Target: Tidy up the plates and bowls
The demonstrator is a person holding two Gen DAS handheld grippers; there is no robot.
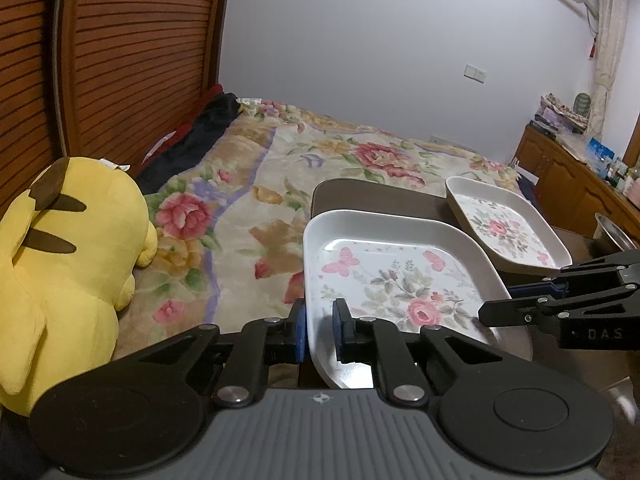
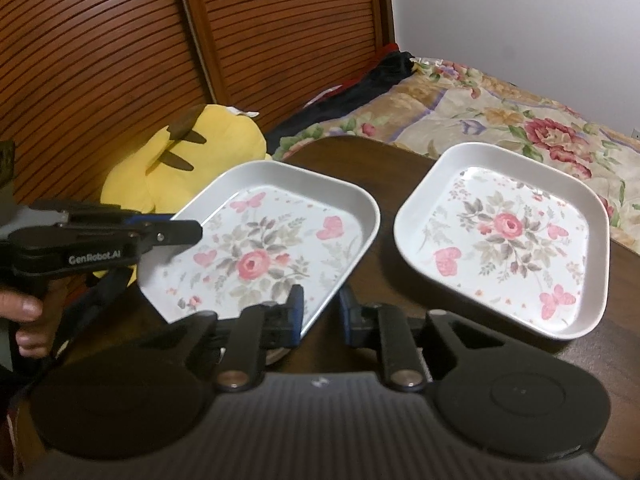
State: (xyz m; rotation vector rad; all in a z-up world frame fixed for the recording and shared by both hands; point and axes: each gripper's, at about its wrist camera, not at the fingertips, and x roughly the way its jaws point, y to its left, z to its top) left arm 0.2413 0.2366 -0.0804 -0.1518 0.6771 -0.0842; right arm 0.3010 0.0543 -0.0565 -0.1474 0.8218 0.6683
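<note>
**Two claws on one plate rim**

Left gripper (image 1: 320, 330) clamped on the near plate (image 1: 394, 280) at its 7 o'clock rim. Right gripper (image 2: 320, 312) straddling the 5 o'clock edge, fingers apart, not yet closed. Second plate (image 2: 504, 236) flat on the table (image 2: 384, 168) at 2 o'clock. Risk, likely: thin glossy rim slipping, plate tipping, clipping its neighbour.
</note>
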